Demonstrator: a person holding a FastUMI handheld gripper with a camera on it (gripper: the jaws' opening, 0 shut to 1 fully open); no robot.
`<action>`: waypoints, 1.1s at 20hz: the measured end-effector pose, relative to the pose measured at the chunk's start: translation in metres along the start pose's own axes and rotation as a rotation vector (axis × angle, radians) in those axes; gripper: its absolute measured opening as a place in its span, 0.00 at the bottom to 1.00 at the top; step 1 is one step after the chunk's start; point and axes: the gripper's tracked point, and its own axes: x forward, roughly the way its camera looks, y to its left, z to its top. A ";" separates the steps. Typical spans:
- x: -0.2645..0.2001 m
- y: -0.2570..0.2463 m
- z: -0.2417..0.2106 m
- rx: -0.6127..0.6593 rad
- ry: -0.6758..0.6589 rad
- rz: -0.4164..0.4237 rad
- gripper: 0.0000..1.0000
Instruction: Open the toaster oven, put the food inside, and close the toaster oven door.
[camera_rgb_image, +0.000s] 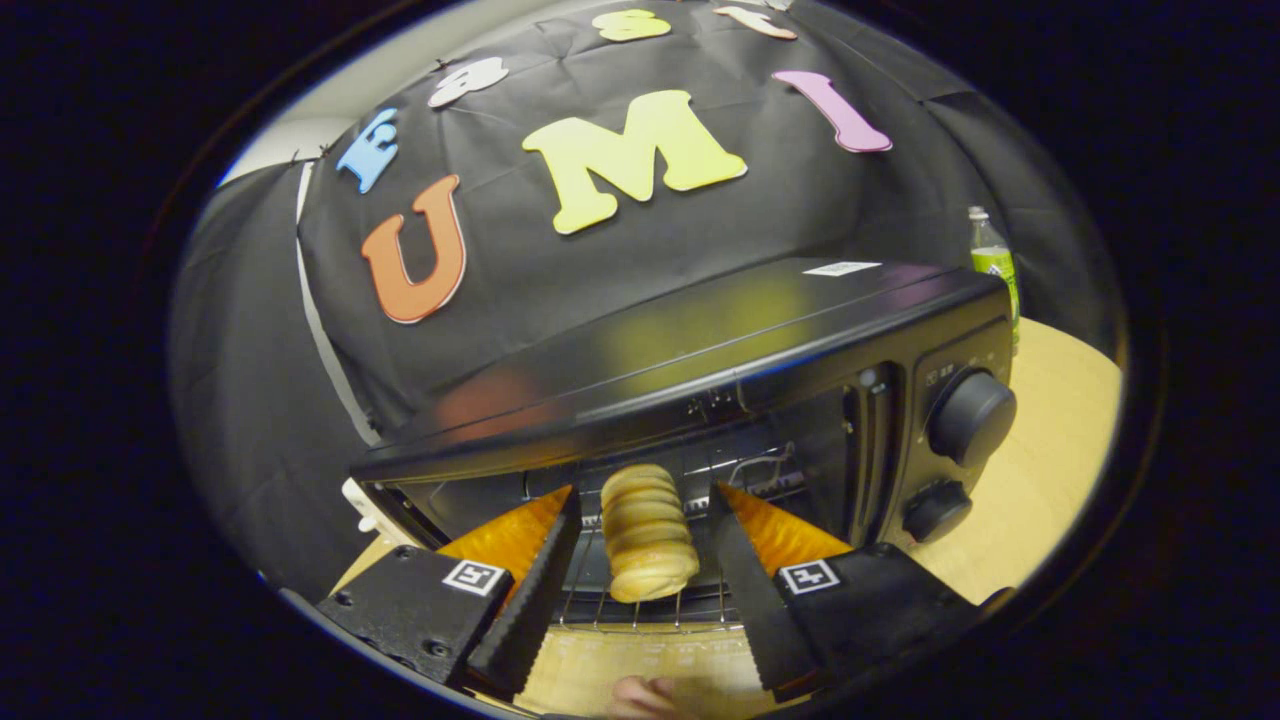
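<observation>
Gripper view puts the toaster oven (700, 350) in front of me, cavity open. On its wire rack (640, 610) lies the ridged bread roll (647, 533), between my fingers but apparently touching neither. My gripper (640, 560) is spread wide. Backing out crooked, I'd risk clipping the roll and dragging it off the rack's front edge.

Dim, fisheye-warped frame; soft glare on the toaster oven (700, 340) top, edges blurred.
</observation>
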 end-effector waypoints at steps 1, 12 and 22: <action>-0.002 -0.002 -0.003 0.008 0.012 -0.005 0.91; -0.085 -0.006 -0.030 0.022 0.157 -0.088 0.98; -0.148 0.023 -0.100 -0.205 0.321 -0.138 0.98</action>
